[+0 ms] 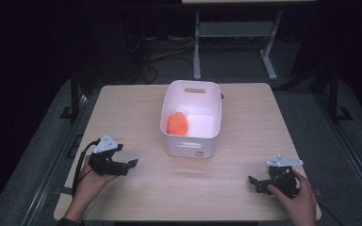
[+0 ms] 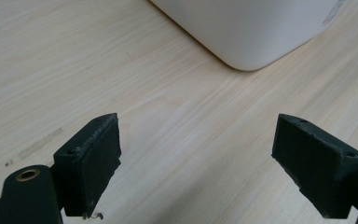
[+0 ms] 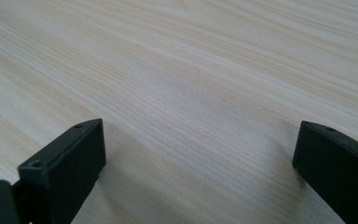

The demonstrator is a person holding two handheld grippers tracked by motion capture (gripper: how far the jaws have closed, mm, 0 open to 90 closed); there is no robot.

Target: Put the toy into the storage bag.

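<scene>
Centrally on the pale wooden table (image 1: 245, 122) stands one white plastic bin (image 1: 191, 136) holding one orange rounded object (image 1: 177, 124), while two black grippers rest near the front edge, the left gripper (image 1: 131, 165) and right gripper (image 1: 254, 182), both with jaws spread apart and empty.

White bin (image 2: 256, 28) cut off by the top edge in the left gripper view, one rounded corner visible; orange object (image 1: 177, 124) inside the bin too small to identify, its lower part hidden behind the bin's near wall
</scene>
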